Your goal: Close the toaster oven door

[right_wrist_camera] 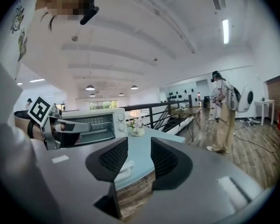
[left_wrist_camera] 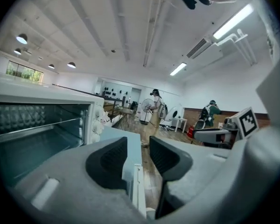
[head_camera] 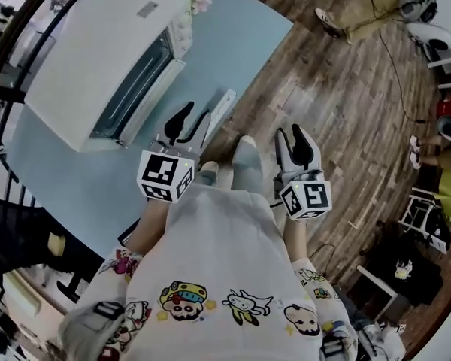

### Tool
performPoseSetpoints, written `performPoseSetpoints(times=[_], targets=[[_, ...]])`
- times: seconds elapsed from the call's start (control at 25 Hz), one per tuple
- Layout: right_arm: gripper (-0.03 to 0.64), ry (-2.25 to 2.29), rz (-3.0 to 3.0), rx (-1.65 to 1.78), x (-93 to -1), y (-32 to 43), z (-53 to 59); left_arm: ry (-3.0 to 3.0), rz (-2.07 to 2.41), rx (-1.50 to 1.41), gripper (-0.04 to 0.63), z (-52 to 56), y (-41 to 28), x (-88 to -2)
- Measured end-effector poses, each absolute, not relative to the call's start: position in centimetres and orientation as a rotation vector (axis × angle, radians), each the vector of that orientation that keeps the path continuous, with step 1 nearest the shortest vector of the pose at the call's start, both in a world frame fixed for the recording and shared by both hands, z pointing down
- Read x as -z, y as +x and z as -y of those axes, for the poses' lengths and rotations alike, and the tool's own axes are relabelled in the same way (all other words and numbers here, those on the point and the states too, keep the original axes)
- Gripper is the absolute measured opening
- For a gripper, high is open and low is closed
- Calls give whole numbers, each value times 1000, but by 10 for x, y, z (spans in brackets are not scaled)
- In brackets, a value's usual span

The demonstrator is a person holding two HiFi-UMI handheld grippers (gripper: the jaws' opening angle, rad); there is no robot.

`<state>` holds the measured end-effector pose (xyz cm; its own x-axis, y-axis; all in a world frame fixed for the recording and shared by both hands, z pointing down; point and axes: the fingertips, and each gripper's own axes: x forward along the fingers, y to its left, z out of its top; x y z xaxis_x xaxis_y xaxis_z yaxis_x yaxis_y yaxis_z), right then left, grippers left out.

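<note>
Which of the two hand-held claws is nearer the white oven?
The left gripper, held above the blue table close to the toaster oven. The right gripper hangs over the wooden floor, farther off.

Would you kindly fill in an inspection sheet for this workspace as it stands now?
Surface: light blue table, mostly bare.
Job's things: white toaster oven, its door open.
Clutter: flower vase beside the oven; white bar near the table edge.
Grippers: left gripper and right gripper, jaws apart, nothing between them.
Cables: one dark cable on the floor.
Surroundings: wooden floor, railing, person standing beyond.
</note>
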<state>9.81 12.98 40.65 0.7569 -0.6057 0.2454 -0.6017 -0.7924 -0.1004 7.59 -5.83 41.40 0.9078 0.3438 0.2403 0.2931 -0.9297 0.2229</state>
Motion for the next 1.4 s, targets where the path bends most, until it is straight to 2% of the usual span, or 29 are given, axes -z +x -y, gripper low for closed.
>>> performPoseSetpoints(times=[0.36, 0.6, 1.0, 1.4], targets=[[152, -2695, -1618, 379, -399, 192, -58, 2911, 153, -313, 152, 112, 90, -401], [152, -2496, -1960, 369, -397, 223, -19, 2848, 514, -282, 153, 122, 77, -400], [152, -2094, -2404, 399, -412, 204, 26, 2675, 1066, -274, 155, 104, 6, -406], [152, -1849, -2631, 438, -421, 160, 42, 2491, 1309, -322, 156, 76, -52, -424]])
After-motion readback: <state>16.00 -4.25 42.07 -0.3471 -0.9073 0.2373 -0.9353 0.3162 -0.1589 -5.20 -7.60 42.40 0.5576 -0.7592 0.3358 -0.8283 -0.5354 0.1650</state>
